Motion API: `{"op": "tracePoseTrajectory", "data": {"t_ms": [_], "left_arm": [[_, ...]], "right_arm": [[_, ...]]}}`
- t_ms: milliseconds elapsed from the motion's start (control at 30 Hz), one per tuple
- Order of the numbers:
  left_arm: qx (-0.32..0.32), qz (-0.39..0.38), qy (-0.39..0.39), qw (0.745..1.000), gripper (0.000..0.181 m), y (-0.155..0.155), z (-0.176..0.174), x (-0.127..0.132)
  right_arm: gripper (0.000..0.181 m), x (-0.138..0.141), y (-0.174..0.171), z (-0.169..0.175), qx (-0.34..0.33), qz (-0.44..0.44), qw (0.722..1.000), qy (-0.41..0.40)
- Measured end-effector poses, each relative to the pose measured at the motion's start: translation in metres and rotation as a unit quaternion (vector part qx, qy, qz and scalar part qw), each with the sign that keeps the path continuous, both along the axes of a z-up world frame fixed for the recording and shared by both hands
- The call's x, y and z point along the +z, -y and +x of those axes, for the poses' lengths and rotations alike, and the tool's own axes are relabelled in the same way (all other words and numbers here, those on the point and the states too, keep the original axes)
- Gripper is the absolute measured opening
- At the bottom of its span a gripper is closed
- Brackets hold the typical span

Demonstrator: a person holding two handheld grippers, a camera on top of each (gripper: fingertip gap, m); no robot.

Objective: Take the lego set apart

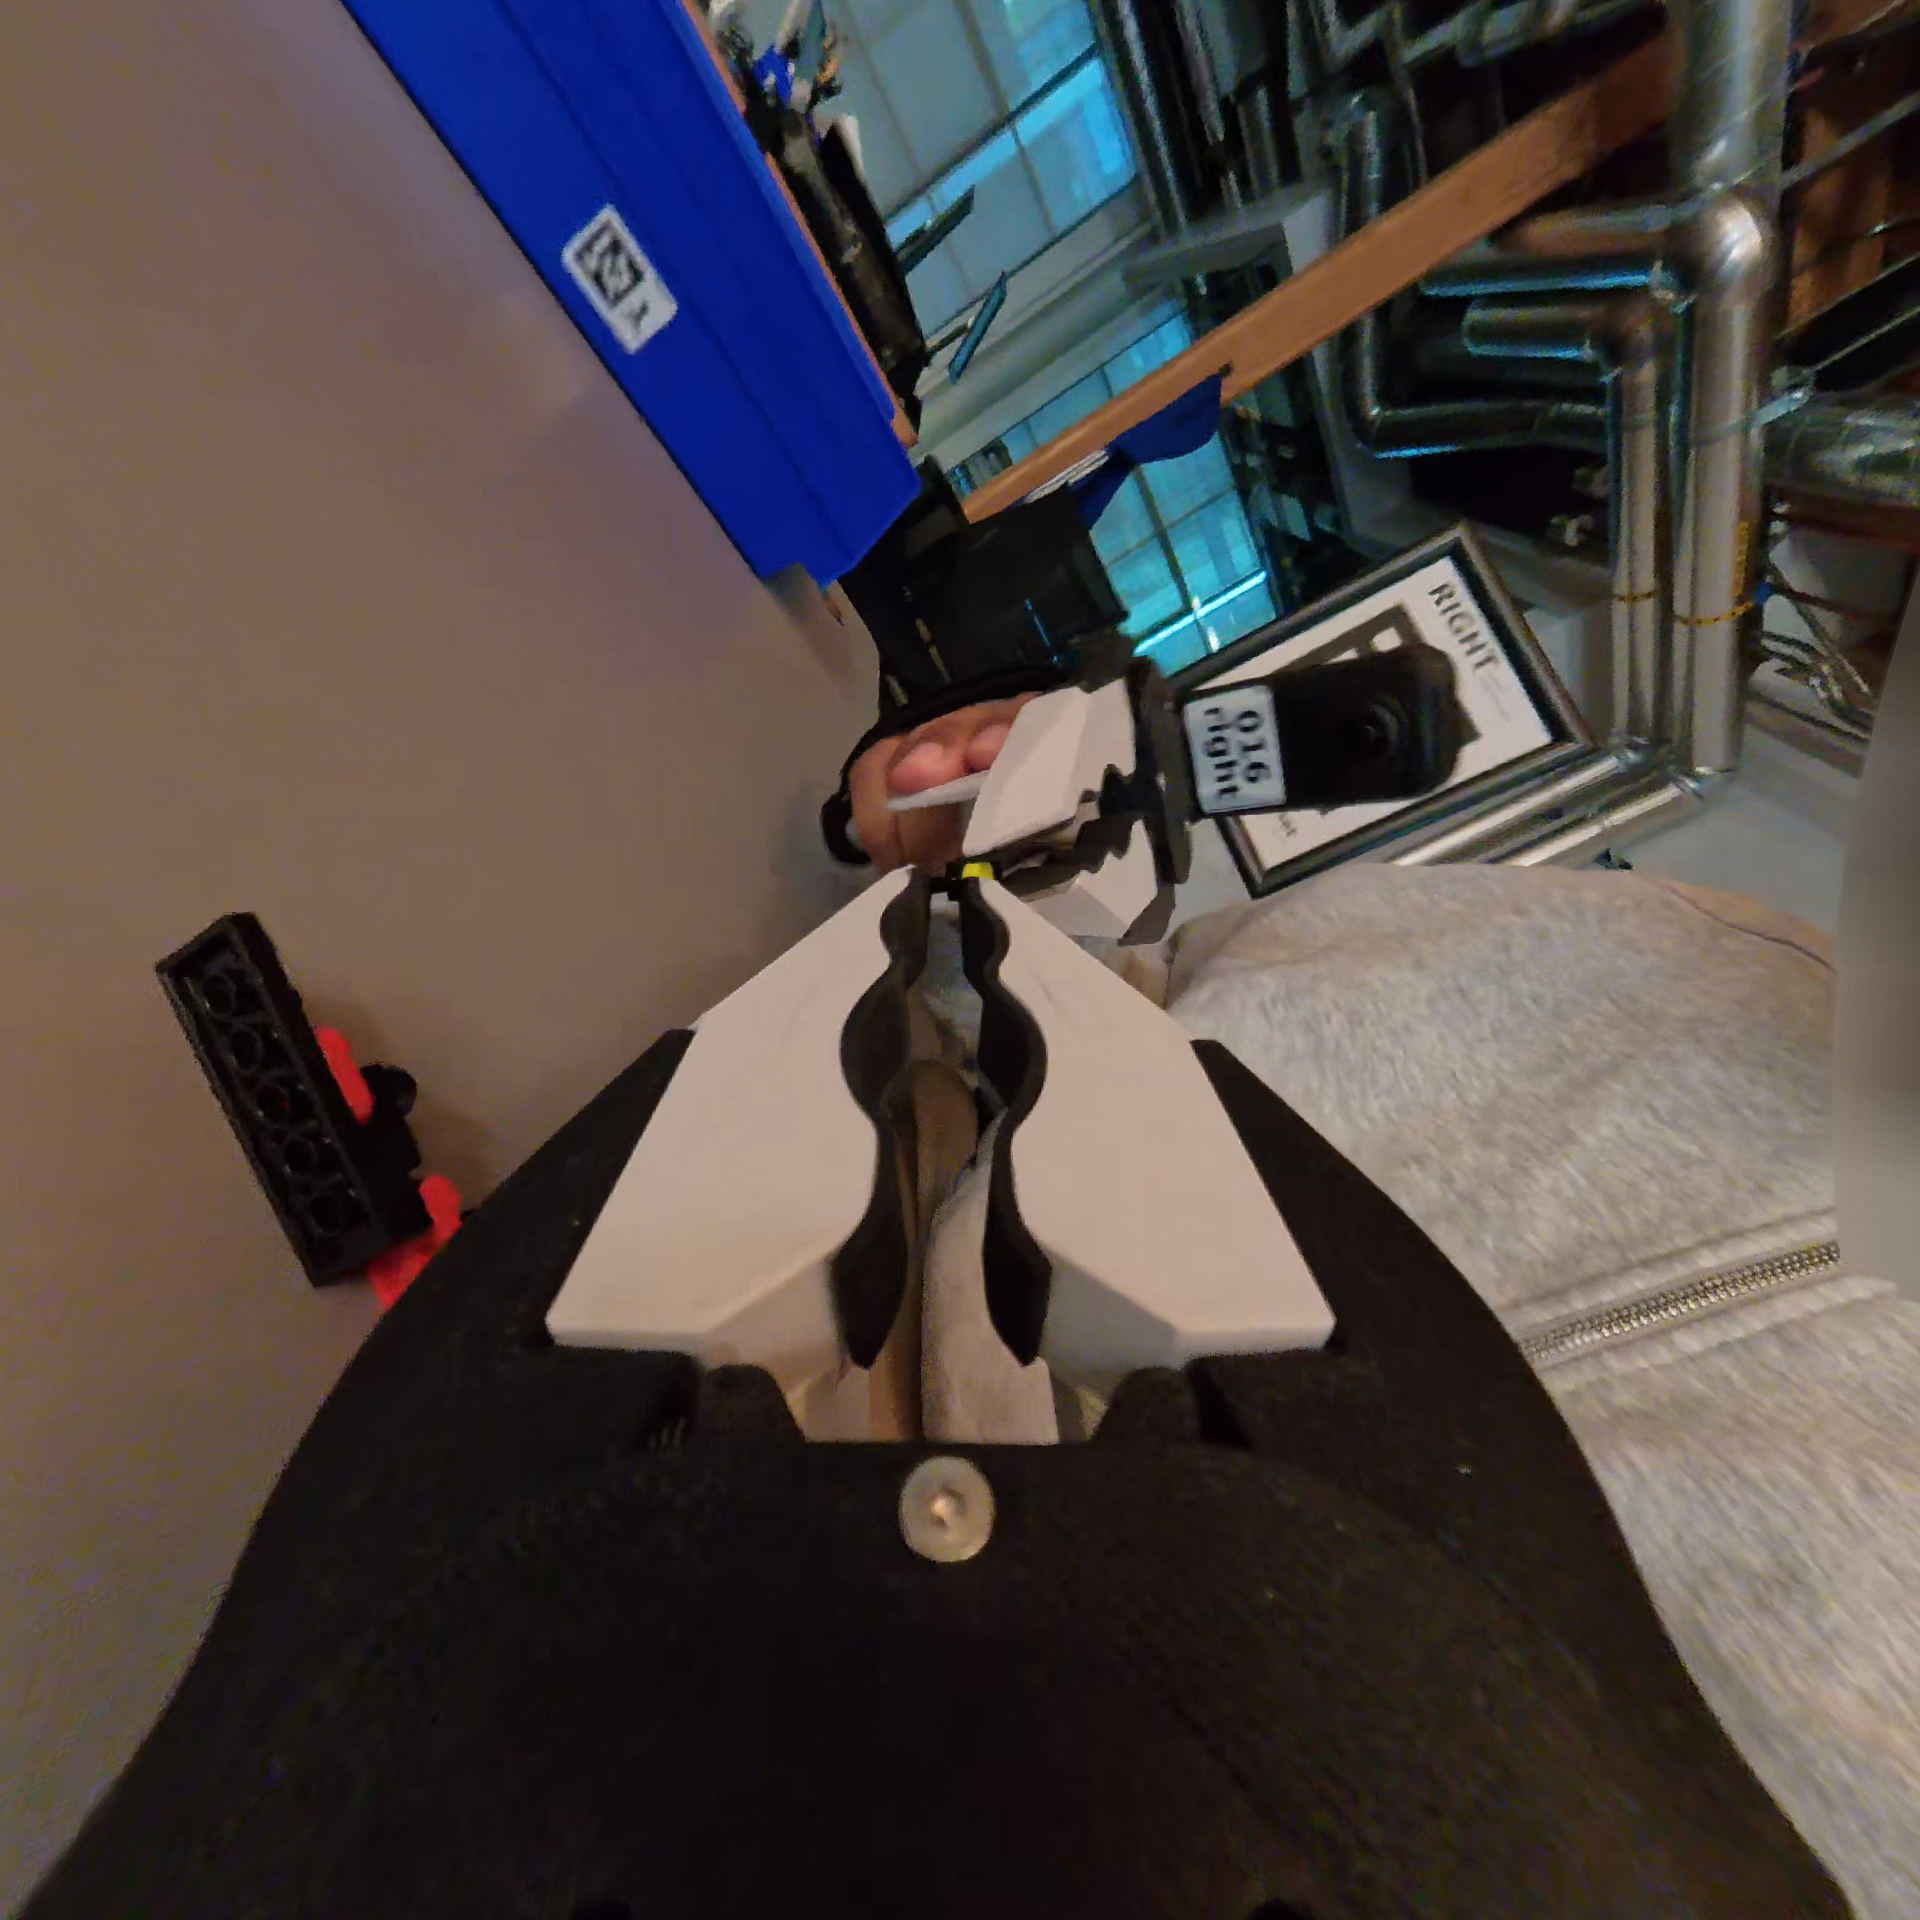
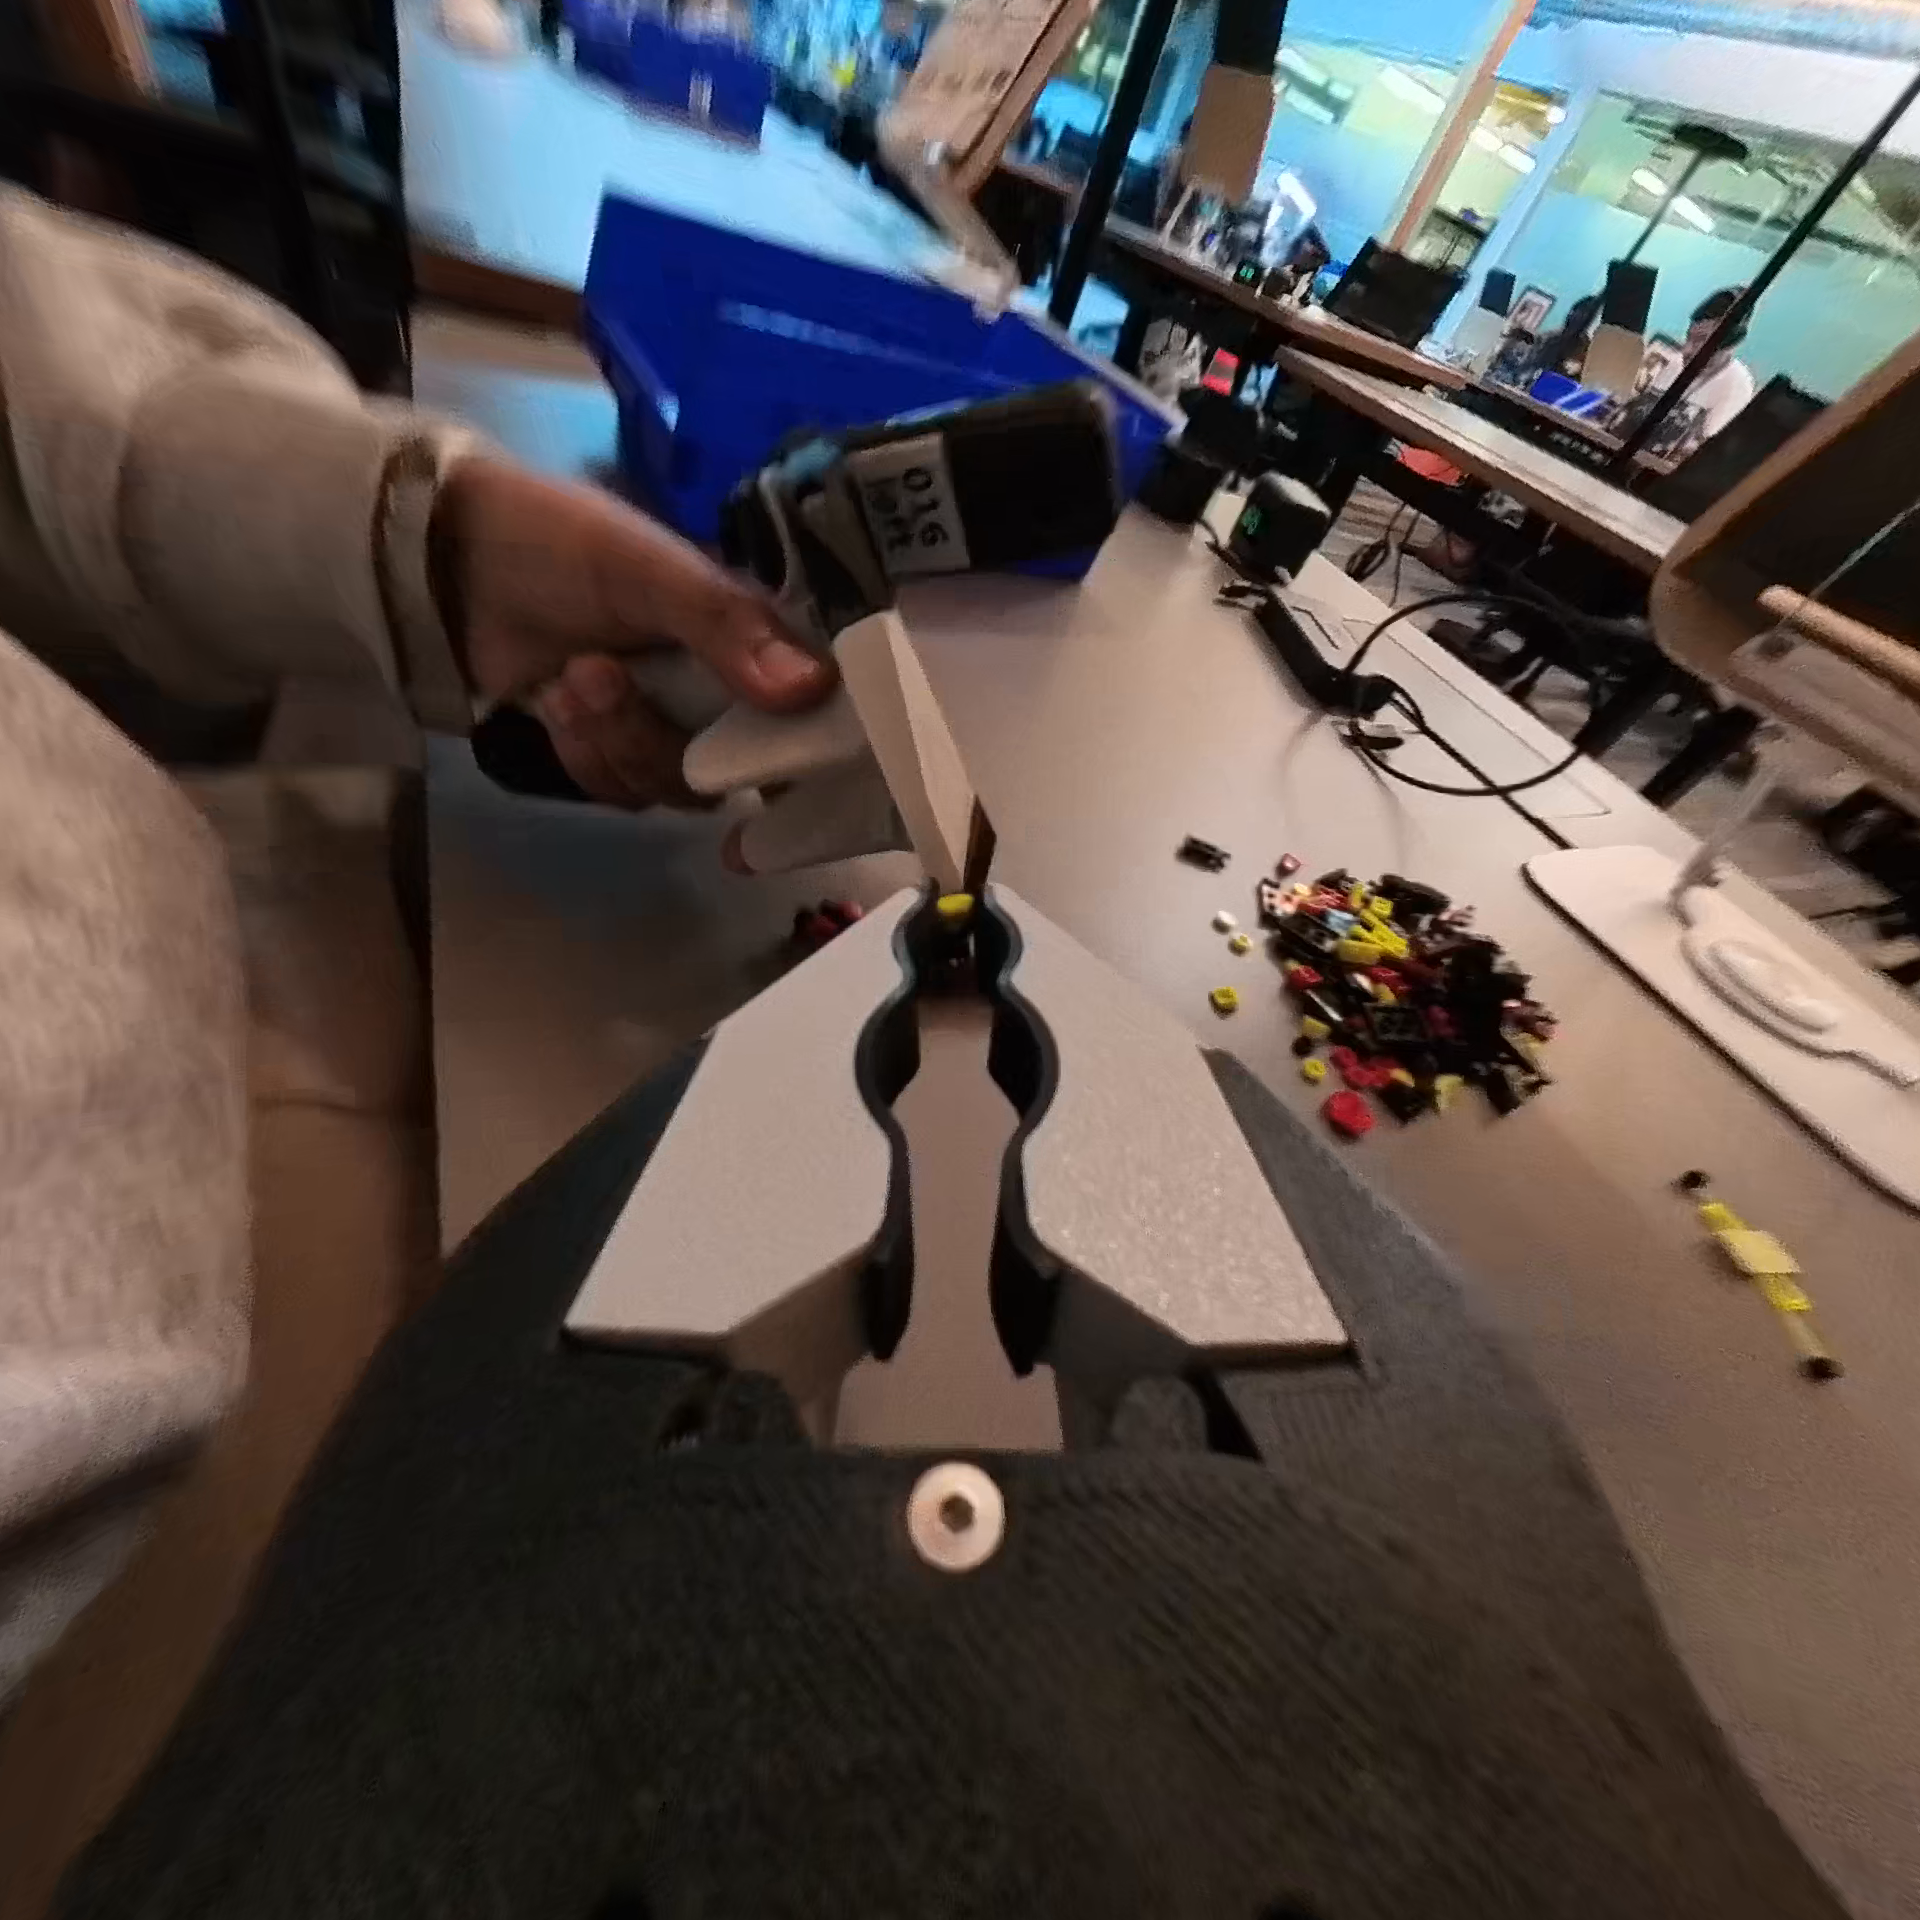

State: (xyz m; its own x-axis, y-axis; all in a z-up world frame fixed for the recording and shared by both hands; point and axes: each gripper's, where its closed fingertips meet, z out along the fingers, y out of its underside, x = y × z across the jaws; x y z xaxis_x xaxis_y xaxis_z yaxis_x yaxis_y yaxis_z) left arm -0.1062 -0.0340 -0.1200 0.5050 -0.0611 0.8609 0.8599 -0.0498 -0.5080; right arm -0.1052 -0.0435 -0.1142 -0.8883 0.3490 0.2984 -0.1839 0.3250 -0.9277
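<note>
Left wrist view: your left gripper point(image 1: 948, 883) is pinched nearly closed on a small yellow-and-black lego piece point(image 1: 974, 873), meeting the right gripper's tips; a black-and-red lego chunk point(image 1: 312, 1112) lies on the table point(image 1: 364, 623). Right wrist view: your right gripper point(image 2: 954, 914) clamps the same piece point(image 2: 951, 906) nearly closed, loose bricks point(image 2: 1392, 997) piled well apart.
</note>
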Motion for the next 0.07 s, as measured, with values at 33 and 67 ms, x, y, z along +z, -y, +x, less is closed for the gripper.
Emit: {"op": "tracePoseTrajectory", "data": {"t_ms": [33, 67], "left_arm": [[0.009, 0.023, -0.002, 1.000, 0.005, 0.0009, -0.0025, 0.0068], [0.016, 0.053, 0.000, 0.998, 0.005, 0.0023, -0.0044, 0.0155]], "right_arm": [[0.003, 0.0055, 0.0004, -0.0022, 0.001, -0.036, 0.999, 0.028], [0.004, 0.0133, 0.0003, -0.0046, 0.002, -0.082, 0.995, 0.060]]}}
